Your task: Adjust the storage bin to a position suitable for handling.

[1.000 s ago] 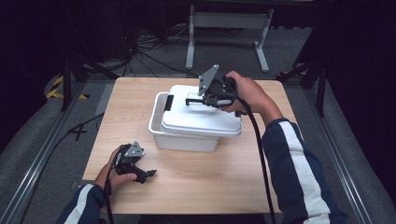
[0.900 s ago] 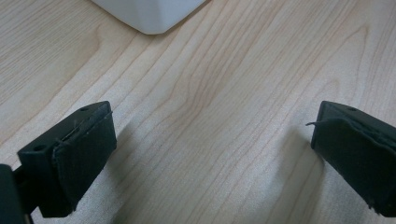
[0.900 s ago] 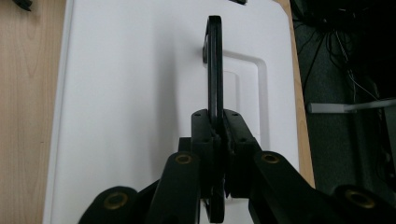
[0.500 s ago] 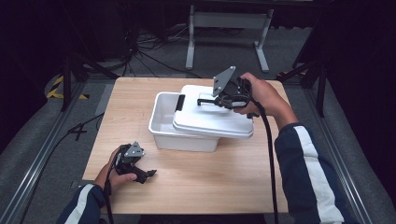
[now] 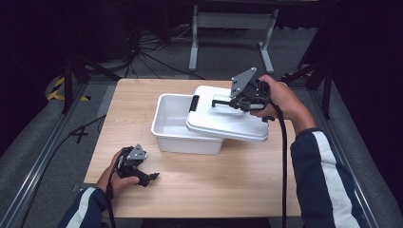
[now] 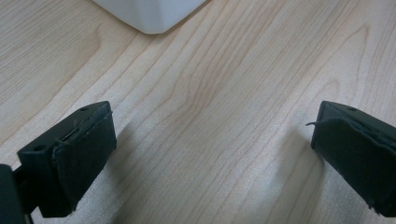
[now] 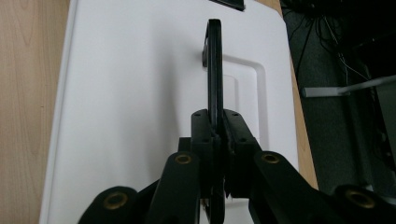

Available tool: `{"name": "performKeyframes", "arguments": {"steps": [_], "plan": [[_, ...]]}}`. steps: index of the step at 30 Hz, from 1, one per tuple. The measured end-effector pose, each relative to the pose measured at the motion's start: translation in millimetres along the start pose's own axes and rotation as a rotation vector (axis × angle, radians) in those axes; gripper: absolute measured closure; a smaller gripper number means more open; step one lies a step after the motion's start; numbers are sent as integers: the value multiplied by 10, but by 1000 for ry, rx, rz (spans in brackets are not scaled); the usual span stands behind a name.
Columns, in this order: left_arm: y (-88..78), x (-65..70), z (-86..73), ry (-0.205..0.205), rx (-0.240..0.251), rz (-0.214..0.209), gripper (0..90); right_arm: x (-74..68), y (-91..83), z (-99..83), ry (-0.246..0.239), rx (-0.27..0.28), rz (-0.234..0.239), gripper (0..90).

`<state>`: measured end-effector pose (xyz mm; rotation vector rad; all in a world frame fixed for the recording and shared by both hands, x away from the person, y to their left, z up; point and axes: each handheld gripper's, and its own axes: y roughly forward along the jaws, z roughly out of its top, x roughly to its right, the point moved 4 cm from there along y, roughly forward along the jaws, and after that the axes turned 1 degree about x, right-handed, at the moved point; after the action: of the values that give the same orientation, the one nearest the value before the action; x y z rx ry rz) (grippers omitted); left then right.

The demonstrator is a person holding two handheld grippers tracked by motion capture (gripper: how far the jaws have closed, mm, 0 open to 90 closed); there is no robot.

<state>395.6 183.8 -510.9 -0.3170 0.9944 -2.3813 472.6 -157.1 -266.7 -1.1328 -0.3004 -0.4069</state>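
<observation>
A white plastic bin [image 5: 171, 124] stands in the middle of the wooden table [image 5: 247, 180]. Its white lid [image 5: 223, 121] hangs tilted over the bin's right half, leaving the left half uncovered. My right gripper [image 5: 227, 101] is shut on the lid's black handle [image 7: 214, 70], which stands upright between the jaws above the lid [image 7: 140, 93]. My left gripper [image 5: 151, 177] rests on the table near the front left, held by a hand. Its jaws stand wide apart over bare wood, with the bin's corner [image 6: 149, 16] just ahead.
A black clip [image 5: 194, 103] sits on the lid's near-left end. Beyond the table's far edge are floor cables and a grey metal stand [image 5: 228, 21]. Metal rails [image 5: 38, 161] run along both sides of the table.
My right gripper has carried the lid to the right and slightly up, uncovering the bin's left half. The left gripper has stayed where it was.
</observation>
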Motion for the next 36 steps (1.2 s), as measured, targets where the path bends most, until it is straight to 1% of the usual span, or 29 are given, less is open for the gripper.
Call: {"name": "performKeyframes", "arguments": {"steps": [1, 2, 3, 4, 11, 14, 15, 16, 18, 22, 25, 28, 33, 34, 36], "plan": [[0, 0, 0, 0, 0, 0, 5, -1, -12, -20, 8, -2, 1, 847], [1, 0, 1, 0, 1, 0, 5, 6, -21, -35, 3, -1, -3, 847], [0, 0, 0, 0, 0, 0, 5, 6, -32, -60, 13, 1, -7, 847], [0, 0, 0, 0, 0, 0, 5, 12, -44, -83, 10, 1, -7, 846], [0, 0, 0, 0, 0, 0, 5, 20, -119, -206, 27, -6, -19, 846], [0, 0, 0, -1, 0, 1, 5, 25, -171, -283, 35, 1, -28, 846], [0, 0, 0, -1, 0, 1, 5, 25, -171, -283, 35, 1, -28, 846], [-2, 3, -2, -4, -2, 1, 5, 31, -199, -330, 38, 1, -32, 846], [-2, 3, -2, -4, -3, 1, 5, 31, -207, -349, 42, 1, -34, 846], [-2, 4, -2, -5, -3, 1, 5, 46, -267, -457, 58, 0, -47, 846], [-4, -1, -2, 1, -5, 0, 5, 56, -322, -542, 71, 2, -55, 846], [-3, 1, -2, -1, -5, 1, 5, 57, -376, -635, 92, 4, -64, 846], [-3, 0, -2, 1, -5, 1, 5, 61, -421, -766, 109, 1, -75, 846], [-2, 0, -1, 0, -2, 1, 5, 61, -432, -792, 119, 1, -81, 846], [-3, 2, -2, -3, -4, 1, 5, 63, -442, -818, 120, 5, -79, 846]]}}
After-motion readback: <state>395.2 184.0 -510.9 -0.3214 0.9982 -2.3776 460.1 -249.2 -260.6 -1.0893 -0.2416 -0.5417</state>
